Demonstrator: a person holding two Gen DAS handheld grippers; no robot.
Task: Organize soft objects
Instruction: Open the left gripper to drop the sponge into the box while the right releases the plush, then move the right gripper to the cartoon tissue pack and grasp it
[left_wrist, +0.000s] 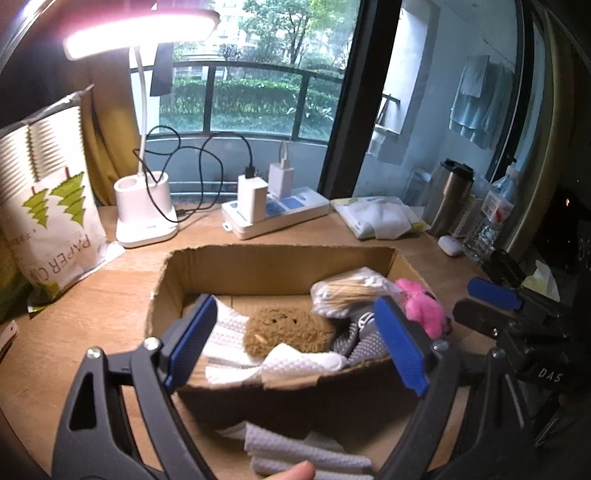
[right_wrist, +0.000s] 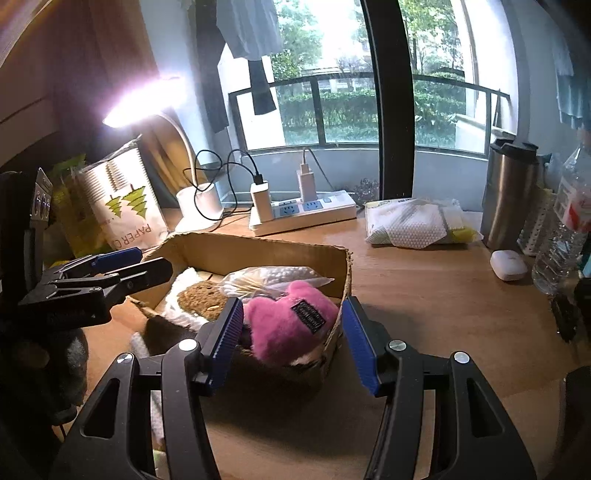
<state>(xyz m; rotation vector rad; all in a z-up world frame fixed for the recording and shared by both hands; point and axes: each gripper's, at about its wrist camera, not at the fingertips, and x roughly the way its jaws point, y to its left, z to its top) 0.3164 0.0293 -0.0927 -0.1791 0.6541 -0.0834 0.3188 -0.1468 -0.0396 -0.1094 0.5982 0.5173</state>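
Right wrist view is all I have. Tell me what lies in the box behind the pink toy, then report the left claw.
Observer: A grey knitted piece lies in the cardboard box, between the brown plush and the pink toy.
Operator: Now the left claw.
Observer: The left claw is open over the box's near wall, and its pads press on nothing.
Operator: Check the desk in front of the box.
Observer: Folded white waffle cloths lie there, outside the box, not yet put away.
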